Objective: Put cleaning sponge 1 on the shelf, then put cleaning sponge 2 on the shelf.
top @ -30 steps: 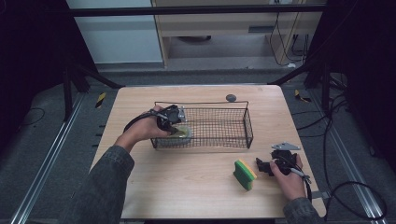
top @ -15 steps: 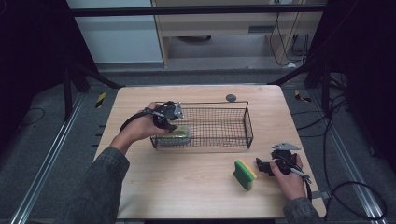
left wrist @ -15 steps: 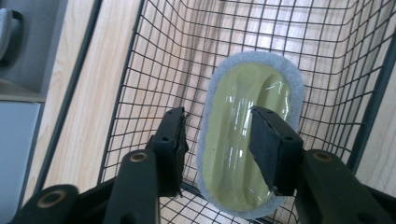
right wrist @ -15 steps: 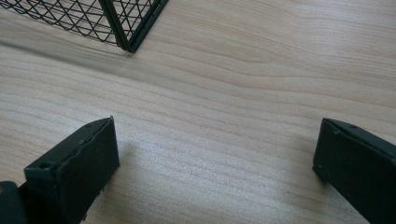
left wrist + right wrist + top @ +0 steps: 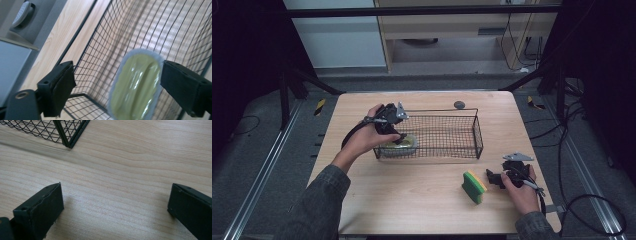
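Note:
A black wire basket (image 5: 462, 114) stands on the wooden table (image 5: 422, 205). At its left end lies a pale yellow-green oval pad (image 5: 401, 146) with a whitish rim. My left gripper (image 5: 396, 134) hangs over that end, tilted down at the pad. In the left gripper view it (image 5: 117, 72) is open, its jaws wide apart on either side of the pad (image 5: 136, 87), not clamping it. A green and yellow sponge (image 5: 474, 186) lies on the table at the front right. Just right of it, my right gripper (image 5: 493, 178) rests low and open, over bare wood (image 5: 115, 192).
A small dark round object (image 5: 459, 104) sits on the table behind the basket. The basket's corner (image 5: 67, 135) shows at the top left of the right gripper view. The table's front edge is close to both forearms. Cables trail over the floor at the right.
My left gripper has drawn slightly up and back toward the basket's left rim, and the pad stays lying in the basket. The right gripper and the sponge have not moved.

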`<state>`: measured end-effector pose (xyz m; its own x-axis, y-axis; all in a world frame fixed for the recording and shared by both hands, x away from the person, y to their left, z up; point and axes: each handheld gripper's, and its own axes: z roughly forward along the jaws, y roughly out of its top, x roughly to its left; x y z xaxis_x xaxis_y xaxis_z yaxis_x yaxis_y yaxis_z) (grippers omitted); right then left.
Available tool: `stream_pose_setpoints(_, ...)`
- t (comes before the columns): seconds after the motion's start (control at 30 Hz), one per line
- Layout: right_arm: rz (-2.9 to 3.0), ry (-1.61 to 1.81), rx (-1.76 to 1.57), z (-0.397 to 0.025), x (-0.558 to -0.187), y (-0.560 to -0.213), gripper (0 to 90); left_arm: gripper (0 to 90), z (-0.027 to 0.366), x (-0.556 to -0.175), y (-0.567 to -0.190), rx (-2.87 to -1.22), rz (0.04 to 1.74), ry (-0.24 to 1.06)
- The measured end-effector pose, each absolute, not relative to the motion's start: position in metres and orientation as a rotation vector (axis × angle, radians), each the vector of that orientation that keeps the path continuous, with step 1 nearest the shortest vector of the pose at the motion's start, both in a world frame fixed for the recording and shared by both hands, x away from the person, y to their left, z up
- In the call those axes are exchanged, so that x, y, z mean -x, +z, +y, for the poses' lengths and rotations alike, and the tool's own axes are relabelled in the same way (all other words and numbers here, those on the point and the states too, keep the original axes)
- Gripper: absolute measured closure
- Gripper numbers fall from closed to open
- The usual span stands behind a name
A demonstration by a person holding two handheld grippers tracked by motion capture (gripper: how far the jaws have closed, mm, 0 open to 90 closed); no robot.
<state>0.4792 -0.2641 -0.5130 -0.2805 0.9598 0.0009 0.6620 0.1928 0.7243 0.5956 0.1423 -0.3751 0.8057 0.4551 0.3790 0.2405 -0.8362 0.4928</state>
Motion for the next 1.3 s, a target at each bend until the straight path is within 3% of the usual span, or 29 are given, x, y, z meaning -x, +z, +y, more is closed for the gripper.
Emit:
stream_pose_setpoints(0.13,2.017,0.865,-1.512,-0.264,-0.479,-0.513,0.4,5.5,0.149,-0.585,-0.37,-2.445,0.614,0.671)
stream_pose_setpoints(0.33,2.017,0.866,-1.511,-0.264,-0.479,-0.513,0.4,5.2,0.168,-0.564,-0.368,-2.311,0.714,0.681)
stream_pose_setpoints(0.5,2.021,0.868,-1.506,-0.265,-0.479,-0.513,2.5,3.6,0.194,-0.525,-0.387,-2.216,0.796,0.695)
stream_pose_setpoints(0.67,2.05,0.861,-1.482,-0.269,-0.475,-0.509,9.0,4.1,0.214,-0.492,-0.42,-2.145,0.895,0.628)
stream_pose_setpoints(0.73,2.092,0.867,-1.467,-0.267,-0.473,-0.505,10.7,5.0,0.22,-0.483,-0.439,-2.146,0.941,0.536)
stream_pose_setpoints(0.83,2.136,0.858,-1.44,-0.262,-0.465,-0.49,11.9,5.0,0.228,-0.479,-0.455,-2.211,0.962,0.607)
stream_pose_setpoints(0.97,2.202,0.789,-1.412,-0.259,-0.456,-0.476,12.0,5.5,0.238,-0.481,-0.465,-2.157,1.055,0.567)
stream_pose_setpoints(1.3,2.356,0.703,-1.39,-0.26,-0.424,-0.456,11.4,5.8,0.246,-0.49,-0.487,-2.222,1.123,0.539)
